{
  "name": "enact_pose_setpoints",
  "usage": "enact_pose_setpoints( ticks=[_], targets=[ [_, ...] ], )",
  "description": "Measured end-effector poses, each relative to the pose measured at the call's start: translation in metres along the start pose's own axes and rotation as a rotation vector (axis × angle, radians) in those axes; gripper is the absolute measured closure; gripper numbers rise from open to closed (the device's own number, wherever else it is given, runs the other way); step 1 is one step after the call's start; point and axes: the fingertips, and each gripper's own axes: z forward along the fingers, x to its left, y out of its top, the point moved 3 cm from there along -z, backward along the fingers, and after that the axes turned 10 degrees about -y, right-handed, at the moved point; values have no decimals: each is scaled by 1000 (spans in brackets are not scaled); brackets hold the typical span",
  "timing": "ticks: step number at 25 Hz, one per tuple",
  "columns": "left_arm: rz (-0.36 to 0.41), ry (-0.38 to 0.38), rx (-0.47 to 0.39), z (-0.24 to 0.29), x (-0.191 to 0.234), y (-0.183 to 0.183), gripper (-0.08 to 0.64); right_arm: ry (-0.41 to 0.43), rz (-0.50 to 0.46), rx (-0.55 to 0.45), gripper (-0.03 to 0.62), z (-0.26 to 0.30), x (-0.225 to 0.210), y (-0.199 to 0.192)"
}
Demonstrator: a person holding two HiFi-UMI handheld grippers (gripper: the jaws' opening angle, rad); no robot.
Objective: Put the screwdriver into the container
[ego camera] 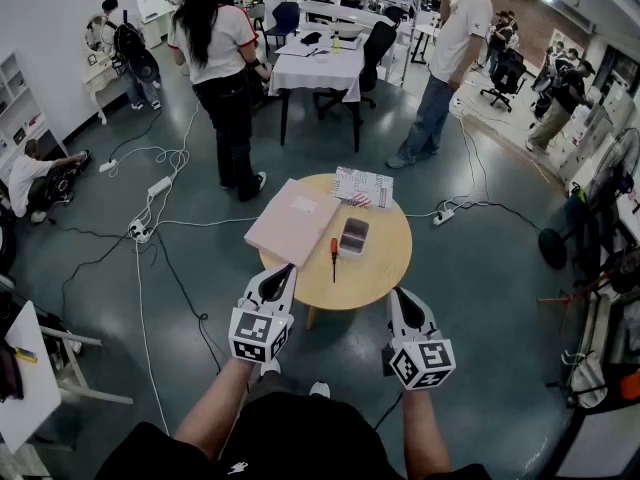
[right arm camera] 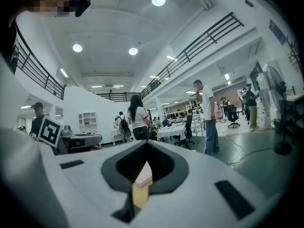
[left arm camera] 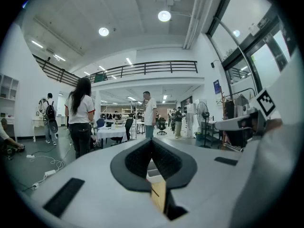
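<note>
The screwdriver (ego camera: 334,258), with a red handle and a dark shaft, lies on the round wooden table (ego camera: 380,268). Its handle end is next to the clear container (ego camera: 353,236), which stands just right of it. My left gripper (ego camera: 290,267) hovers at the table's near left edge, jaws shut and empty, a short way from the screwdriver's tip. My right gripper (ego camera: 395,292) hangs just off the near right edge, also shut with nothing in it. In the left gripper view the left gripper (left arm camera: 152,139) shows its pads together; in the right gripper view the right gripper (right arm camera: 146,143) looks the same.
A pink flat box (ego camera: 293,221) covers the table's left part and a patterned booklet (ego camera: 363,186) lies at its far side. Two people (ego camera: 220,58) stand beyond the table. Cables and power strips (ego camera: 150,193) run over the floor at left. A fan (ego camera: 600,188) stands at right.
</note>
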Motion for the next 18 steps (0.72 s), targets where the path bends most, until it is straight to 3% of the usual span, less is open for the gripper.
enact_pose_setpoints(
  ticks=[18],
  targets=[
    [-10, -37, 11, 6, -37, -4, 558, 7, 52, 5, 589, -29, -21, -4]
  ],
)
